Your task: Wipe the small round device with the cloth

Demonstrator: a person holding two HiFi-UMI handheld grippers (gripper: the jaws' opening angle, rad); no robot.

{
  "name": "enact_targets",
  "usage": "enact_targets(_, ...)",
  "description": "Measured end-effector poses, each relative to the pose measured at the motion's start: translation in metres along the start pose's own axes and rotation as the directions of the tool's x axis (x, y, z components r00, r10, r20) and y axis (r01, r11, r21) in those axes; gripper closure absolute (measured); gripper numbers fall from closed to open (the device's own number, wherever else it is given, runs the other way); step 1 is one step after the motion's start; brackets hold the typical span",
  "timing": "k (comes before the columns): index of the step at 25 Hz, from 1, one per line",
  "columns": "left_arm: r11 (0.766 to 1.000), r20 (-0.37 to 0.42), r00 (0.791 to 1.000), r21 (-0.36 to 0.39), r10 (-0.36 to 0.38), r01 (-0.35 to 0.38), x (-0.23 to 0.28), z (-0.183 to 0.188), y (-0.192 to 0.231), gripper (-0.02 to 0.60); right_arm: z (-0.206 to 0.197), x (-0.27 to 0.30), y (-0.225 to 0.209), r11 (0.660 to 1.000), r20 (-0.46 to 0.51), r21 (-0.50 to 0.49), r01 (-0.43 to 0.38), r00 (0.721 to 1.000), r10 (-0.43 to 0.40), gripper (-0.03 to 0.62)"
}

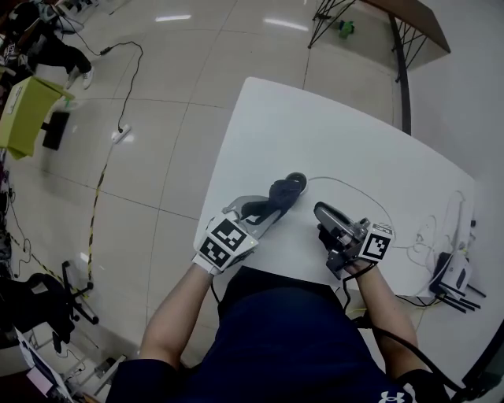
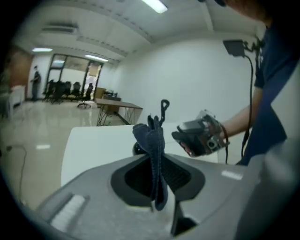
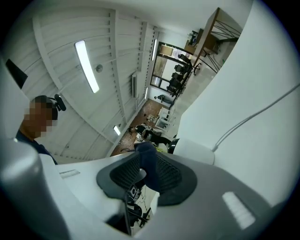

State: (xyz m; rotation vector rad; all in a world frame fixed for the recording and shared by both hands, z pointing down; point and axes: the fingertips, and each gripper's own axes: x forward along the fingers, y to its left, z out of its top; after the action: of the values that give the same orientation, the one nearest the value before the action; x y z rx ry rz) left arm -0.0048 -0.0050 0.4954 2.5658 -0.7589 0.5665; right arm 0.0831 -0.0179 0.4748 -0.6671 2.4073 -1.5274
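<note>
1. The left gripper (image 1: pixel 264 211), a grey two-jaw tool with a square-marker cube, has its jaws pressed together on a dark blue fabric cloth (image 2: pixel 153 140). The cloth stands up out of the pinch in a bunched fold.
2. The right gripper (image 1: pixel 321 214) has its jaws partly spread. Its own view shows bits of the room through the gap, and the pads are not pressing on anything.
3. A dark blue shape lines up with that gap in the right gripper view. Whether it is the cloth farther off I cannot tell.
4. The small round black device (image 1: pixel 296 183) lies on the white rectangular table (image 1: pixel 315 134). It is at the far end of the hanging cloth, which lies against or just above it.
5. A thin white cable (image 1: pixel 354 189) curves from the device toward the table's right side.
6. Only the head view shows both grippers at once, with the right one near the cloth but apart from it.
7. The left gripper view shows the device as a dark bulge (image 2: pixel 137 149) behind the cloth, with the right gripper beyond it.
8. The right gripper view is rolled over, showing ceiling strip lights and a distant cluttered area.
9. White gadgets with wires (image 1: pixel 453 271) lie at the table's right edge.
10. The glossy pale tiled floor (image 1: pixel 157 102) carries a white power strip (image 1: pixel 120 134) with a black lead.
11. A brown-topped table on black metal legs (image 1: pixel 402 20) stands at the far end.
</note>
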Motion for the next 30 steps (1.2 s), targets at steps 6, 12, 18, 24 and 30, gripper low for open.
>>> enact_targets(6, 0.769, -0.266, 0.947, 0.639, 0.178, 0.035, 0.056, -0.017, -0.025, 0.518, 0.015, -0.028, -0.010, 0.996, 0.124, 0.011, 0.092, 0.988, -0.093, 0.503)
enact_targets(12, 0.484, -0.389, 0.854, 0.853, 0.344, 0.194, 0.073, -0.043, -0.022, 0.518, 0.015, -0.061, -0.017, 0.992, 0.205, 0.044, 0.115, 0.971, -0.122, 0.508)
enact_targets(18, 0.327, -0.379, 0.843, 0.908, 0.381, 0.261, 0.066, -0.061, 0.007, 0.515, 0.014, -0.068, -0.028, 0.990, 0.207, 0.046, 0.136, 0.968, -0.143, 0.510)
enact_targets(24, -0.003, -0.293, 0.869, 0.947, 0.398, 0.321, 0.061, -0.057, 0.057, 0.514, 0.013, -0.055, -0.022, 0.990, 0.199, 0.052, 0.131, 0.970, -0.139, 0.510)
enact_targets(30, -0.061, -0.299, 0.856, 0.933, 0.421, 0.355, 0.068, -0.041, 0.097, 0.514, 0.015, -0.068, -0.021, 0.986, 0.258, 0.077, 0.151, 0.952, -0.166, 0.511)
